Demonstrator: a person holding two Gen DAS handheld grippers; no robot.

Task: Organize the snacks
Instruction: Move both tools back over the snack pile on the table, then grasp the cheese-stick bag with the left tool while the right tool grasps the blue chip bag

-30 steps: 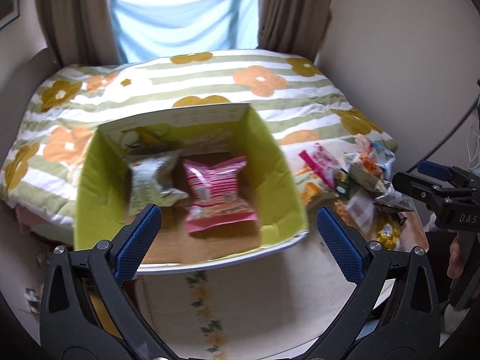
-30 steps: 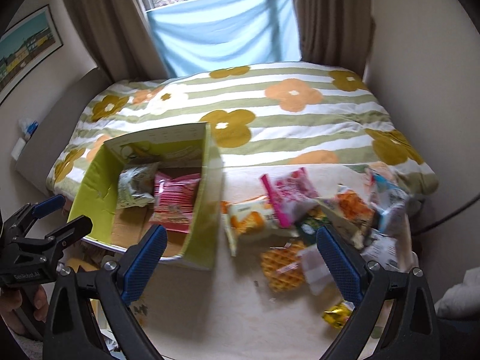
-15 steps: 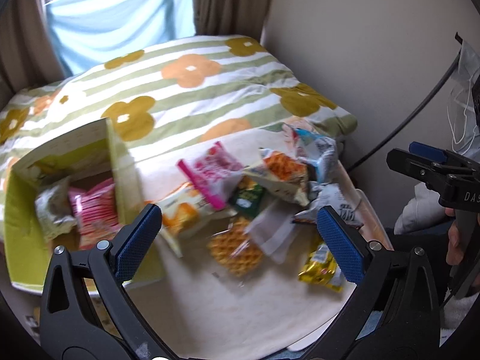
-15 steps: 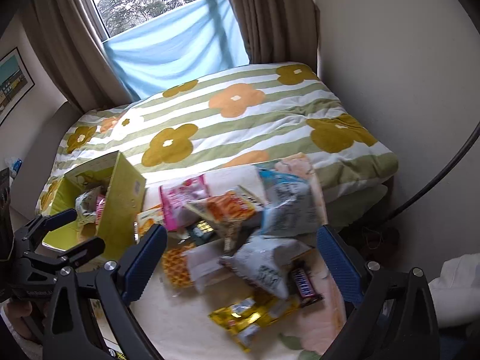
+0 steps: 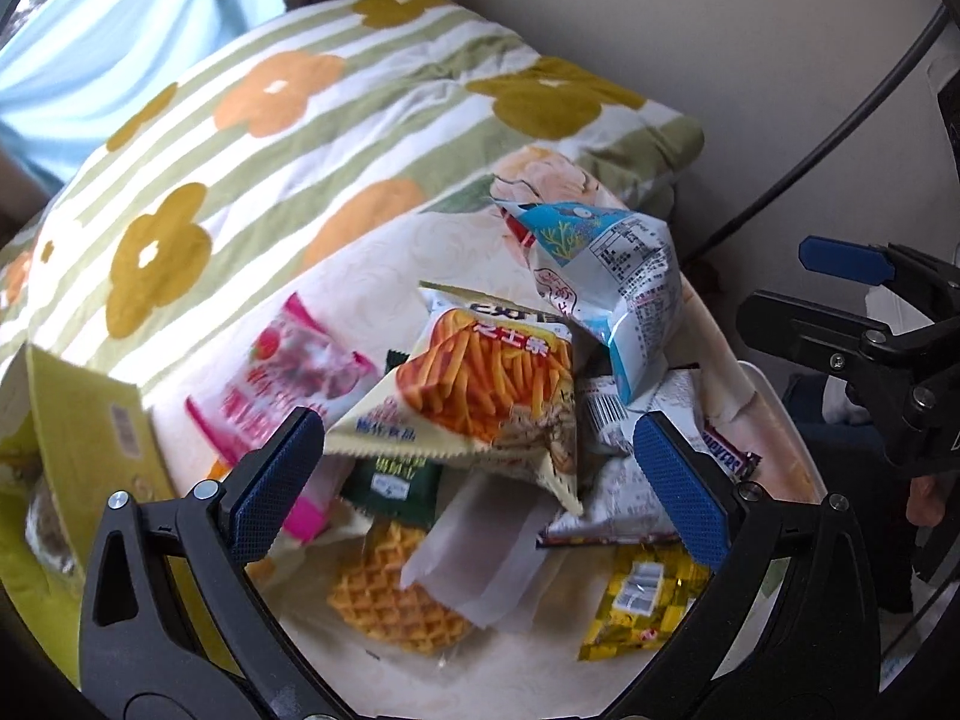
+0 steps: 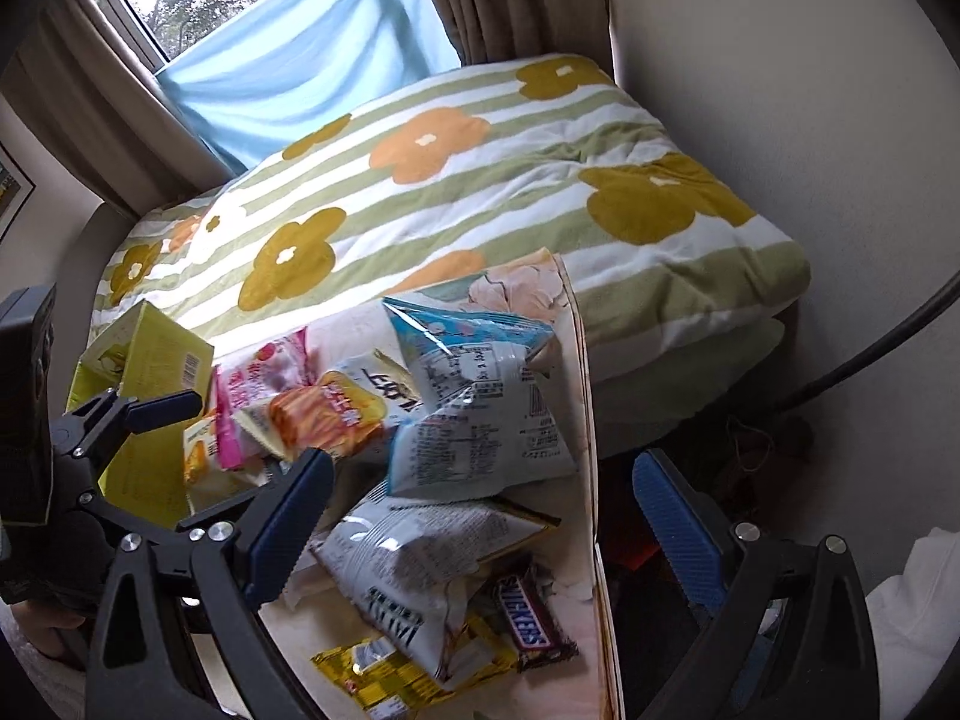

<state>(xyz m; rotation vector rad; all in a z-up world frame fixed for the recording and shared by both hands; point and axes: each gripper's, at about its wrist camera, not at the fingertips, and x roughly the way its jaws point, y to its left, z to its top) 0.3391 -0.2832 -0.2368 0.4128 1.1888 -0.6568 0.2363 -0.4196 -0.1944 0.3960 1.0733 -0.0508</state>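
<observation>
Behind the snacks lay a bed with a striped flower blanket (image 6: 480, 180), and a window with a blue cloth (image 6: 300, 66) was at the back. Snacks sat in a heap on a cream surface (image 5: 372, 264) just beside the bed. A fries bag (image 5: 486, 384) lay on top in the middle, with a light blue bag (image 5: 618, 282) leaning by it. A pink bag (image 5: 288, 384) lay to the left, near a yellow-green box (image 5: 90, 420). A waffle snack (image 5: 390, 600) and a yellow pack (image 5: 648, 606) lay at the near edge. A Snickers bar (image 6: 528, 618) lay next to a white chip bag (image 6: 414, 564).

The left gripper (image 5: 480, 480) hung over the heap with its jaws wide open, holding nothing. The right gripper (image 6: 480, 516) hung over the right side of the heap, and its jaws were wide open too, with nothing in them.
</observation>
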